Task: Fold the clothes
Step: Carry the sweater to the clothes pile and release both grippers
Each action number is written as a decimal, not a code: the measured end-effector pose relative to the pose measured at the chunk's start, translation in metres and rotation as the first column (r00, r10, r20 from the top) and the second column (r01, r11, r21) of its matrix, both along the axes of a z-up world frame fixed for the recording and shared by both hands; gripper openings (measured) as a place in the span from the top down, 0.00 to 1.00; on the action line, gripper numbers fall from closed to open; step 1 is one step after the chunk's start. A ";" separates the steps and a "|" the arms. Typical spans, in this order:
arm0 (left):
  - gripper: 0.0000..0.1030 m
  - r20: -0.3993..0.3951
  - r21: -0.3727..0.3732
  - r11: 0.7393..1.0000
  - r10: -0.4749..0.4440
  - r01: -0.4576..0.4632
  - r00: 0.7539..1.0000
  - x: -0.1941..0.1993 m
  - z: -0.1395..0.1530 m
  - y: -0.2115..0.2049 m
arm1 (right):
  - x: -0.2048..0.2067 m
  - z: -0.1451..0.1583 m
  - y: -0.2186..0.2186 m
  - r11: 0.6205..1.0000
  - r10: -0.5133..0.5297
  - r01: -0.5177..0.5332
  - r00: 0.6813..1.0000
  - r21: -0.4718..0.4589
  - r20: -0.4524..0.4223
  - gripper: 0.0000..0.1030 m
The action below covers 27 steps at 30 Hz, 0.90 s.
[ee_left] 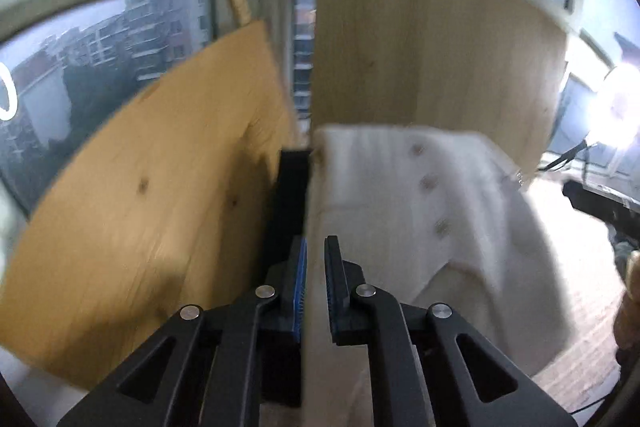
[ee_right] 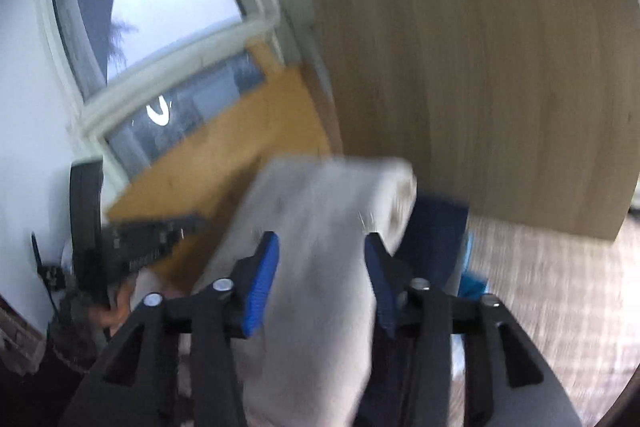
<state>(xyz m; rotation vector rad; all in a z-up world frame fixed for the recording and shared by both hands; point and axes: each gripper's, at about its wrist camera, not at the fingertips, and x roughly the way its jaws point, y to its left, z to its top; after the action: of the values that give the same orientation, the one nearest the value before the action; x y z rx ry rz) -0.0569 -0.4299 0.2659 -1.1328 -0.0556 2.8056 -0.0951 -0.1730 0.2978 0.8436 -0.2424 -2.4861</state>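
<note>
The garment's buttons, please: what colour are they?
Grey-beige buttons on the white garment, clearest in the left wrist view.

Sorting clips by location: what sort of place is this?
Probably an upper-floor flat: the window looks out on apartment blocks, wooden boards lean beneath it, and a white buttoned garment is being folded.
</note>
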 end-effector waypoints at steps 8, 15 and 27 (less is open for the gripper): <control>0.89 0.070 0.086 0.995 -0.050 0.044 0.996 -0.082 -0.010 0.026 | -0.080 -0.024 -0.040 0.992 0.037 -0.041 0.999 0.123 0.035 0.55; 0.88 0.173 0.025 0.999 -0.041 0.038 0.984 -0.132 -0.055 0.036 | -0.123 -0.091 -0.021 0.990 -0.010 -0.017 0.981 0.141 0.192 0.49; 0.71 0.047 0.126 0.991 -0.045 0.039 0.998 -0.003 -0.024 0.031 | 0.025 -0.024 -0.001 0.989 0.086 -0.089 0.996 0.122 0.028 0.48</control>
<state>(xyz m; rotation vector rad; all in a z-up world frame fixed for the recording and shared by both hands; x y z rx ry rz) -0.0603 -0.3993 0.2418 -1.1608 -0.2062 2.6950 -0.0697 -0.1744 0.2742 0.9127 -0.0586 -2.4301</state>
